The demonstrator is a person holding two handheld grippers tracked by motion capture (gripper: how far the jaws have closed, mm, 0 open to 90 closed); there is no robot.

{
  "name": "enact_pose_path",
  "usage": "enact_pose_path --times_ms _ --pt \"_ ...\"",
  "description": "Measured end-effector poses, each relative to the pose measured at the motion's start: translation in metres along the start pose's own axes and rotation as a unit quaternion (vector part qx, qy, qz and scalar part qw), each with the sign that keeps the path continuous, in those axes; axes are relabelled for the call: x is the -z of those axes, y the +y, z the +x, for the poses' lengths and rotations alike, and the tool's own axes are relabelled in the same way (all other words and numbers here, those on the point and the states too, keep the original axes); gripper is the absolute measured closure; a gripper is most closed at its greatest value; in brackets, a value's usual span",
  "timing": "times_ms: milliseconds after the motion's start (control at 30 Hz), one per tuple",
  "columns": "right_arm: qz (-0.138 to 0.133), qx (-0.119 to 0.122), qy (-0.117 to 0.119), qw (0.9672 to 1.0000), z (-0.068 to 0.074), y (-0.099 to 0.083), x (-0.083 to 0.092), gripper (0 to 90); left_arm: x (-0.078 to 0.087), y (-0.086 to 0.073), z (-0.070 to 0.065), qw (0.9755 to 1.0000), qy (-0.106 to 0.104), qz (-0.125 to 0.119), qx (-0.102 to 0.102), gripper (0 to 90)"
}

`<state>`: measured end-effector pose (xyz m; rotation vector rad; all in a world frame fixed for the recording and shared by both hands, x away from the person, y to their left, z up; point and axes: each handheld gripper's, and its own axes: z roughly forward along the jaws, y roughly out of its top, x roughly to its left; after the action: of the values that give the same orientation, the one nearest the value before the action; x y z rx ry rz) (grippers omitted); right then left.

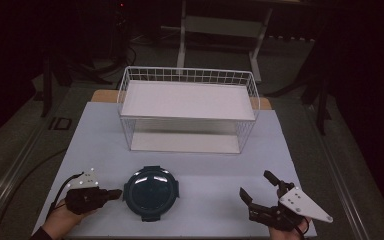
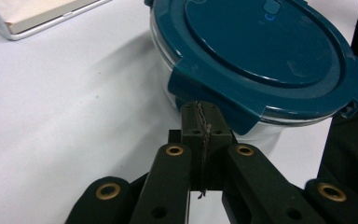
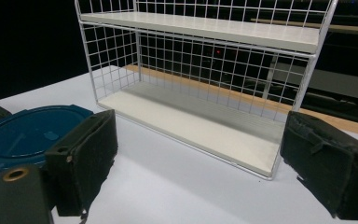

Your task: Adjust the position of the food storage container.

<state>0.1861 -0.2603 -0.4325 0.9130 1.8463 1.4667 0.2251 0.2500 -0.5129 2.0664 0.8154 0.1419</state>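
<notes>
near the desk's (image 1: pixel 105 130) front edge sits the teal-lidded container (image 1: pixel 151 192), left gripper (image 1: pixel 114 194) pressed shut at its lid tab, right gripper (image 1: pixel 259 189) gaping wide and empty; push gently, keeping it level.

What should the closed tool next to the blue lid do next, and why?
Probably nudge the left tool a little further under the latch tab on the blue lid and lift it. Its jaws are shut, tip right at that tab, while the right tool waits open, apart from the container.
</notes>
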Motion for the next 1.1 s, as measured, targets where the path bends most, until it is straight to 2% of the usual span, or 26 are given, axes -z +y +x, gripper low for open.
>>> enact_pose_path --times_ms 200,400,833,1100 --pt "-0.001 0.001 0.0 1.0 0.0 0.0 0.001 10.8 0.0 0.003 -0.001 1.0 0.002 -0.002 -0.001 89.7" --pt "0.001 0.003 0.001 1.0 0.0 0.0 0.0 10.9 -0.006 0.011 -0.006 0.9999 0.006 0.01 -0.008 89.7" --pt "0.003 0.0 0.004 1.0 0.0 -0.001 0.0 10.9 -0.034 0.03 -0.02 0.9997 -0.01 0.015 -0.017 89.7" --pt "0.005 -0.002 0.006 1.0 -0.001 -0.001 -0.001 10.9 -0.059 0.047 -0.03 0.9992 -0.025 0.016 -0.026 89.7"
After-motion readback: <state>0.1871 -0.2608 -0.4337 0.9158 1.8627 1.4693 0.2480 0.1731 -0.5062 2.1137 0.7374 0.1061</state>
